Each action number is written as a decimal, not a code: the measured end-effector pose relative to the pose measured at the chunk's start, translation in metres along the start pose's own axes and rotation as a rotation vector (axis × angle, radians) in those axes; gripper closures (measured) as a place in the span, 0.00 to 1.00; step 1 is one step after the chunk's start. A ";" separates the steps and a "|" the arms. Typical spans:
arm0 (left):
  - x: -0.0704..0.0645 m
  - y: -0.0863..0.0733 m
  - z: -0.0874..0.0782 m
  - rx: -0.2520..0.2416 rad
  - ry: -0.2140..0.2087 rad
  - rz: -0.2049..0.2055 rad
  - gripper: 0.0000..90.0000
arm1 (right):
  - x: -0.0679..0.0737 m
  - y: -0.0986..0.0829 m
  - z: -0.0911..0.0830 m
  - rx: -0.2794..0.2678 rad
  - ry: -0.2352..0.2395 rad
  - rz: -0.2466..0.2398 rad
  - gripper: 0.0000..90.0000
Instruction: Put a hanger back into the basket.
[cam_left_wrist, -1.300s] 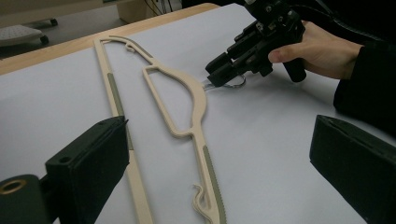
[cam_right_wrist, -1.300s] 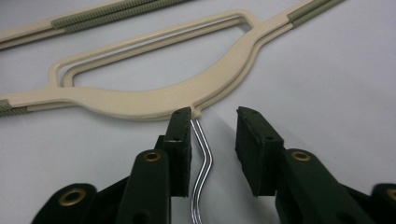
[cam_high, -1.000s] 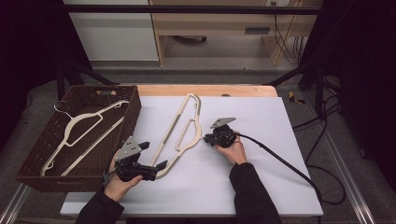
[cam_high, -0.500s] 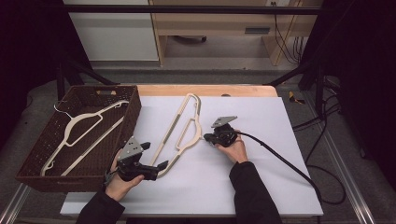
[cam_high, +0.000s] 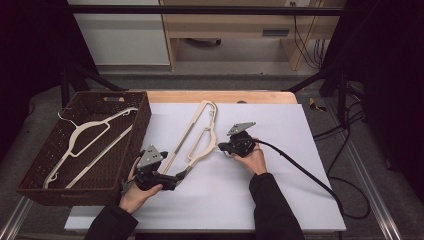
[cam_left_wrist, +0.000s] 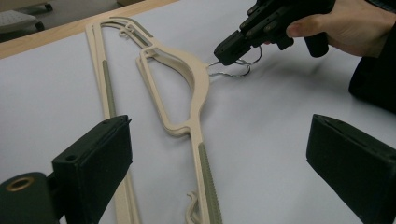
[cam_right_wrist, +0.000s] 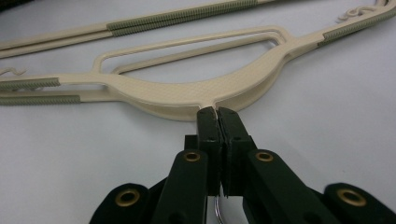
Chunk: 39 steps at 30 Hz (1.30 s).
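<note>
Two grippers work over the white table (cam_high: 280, 200), each held in a person's hand. Nearest the table's near edge, toward its left side, the left gripper (cam_high: 176, 178) has its jaws spread wide; in the left gripper view they stand far apart on either side of the lower arm of the cream hanger (cam_left_wrist: 184, 86), gripping nothing. That hanger lies flat on the table, running from near the left gripper diagonally up toward the far edge, and in the right gripper view a second cream outline lies directly beneath it, so it may be two hangers stacked, though I cannot tell for sure. Grey-green ribbed strips run along its arms. Farther in, around the middle of the table, the right gripper (cam_high: 223, 147) has its jaws pressed together at the base of the metal hook (cam_left_wrist: 233, 70), right where the hook meets the hanger's curved neck; the right gripper view shows the jaws clamped on the thin wire there. At the left edge of the table sits a dark wicker basket (cam_high: 95, 187) with another cream hanger (cam_high: 87, 134) lying inside it, well apart from both grippers.
</note>
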<state>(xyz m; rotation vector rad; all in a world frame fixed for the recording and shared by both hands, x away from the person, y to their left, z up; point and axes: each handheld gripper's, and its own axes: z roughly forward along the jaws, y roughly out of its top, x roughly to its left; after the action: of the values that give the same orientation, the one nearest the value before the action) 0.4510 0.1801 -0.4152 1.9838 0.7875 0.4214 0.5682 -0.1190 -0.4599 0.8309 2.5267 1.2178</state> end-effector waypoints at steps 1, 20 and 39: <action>-0.001 0.002 0.003 0.004 0.000 0.002 0.08 | 0.001 0.000 -0.001 0.002 -0.003 0.004 0.99; -0.002 0.027 0.090 0.133 0.031 0.061 0.19 | 0.005 0.008 -0.016 0.011 0.014 0.040 0.99; -0.008 0.027 0.139 0.279 0.083 0.161 0.70 | 0.009 0.012 -0.024 0.009 0.026 0.069 0.99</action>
<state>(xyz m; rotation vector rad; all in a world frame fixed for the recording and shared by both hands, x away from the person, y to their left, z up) 0.5343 0.0758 -0.4627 2.3131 0.7747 0.5136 0.5556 -0.1236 -0.4349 0.9174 2.5454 1.2466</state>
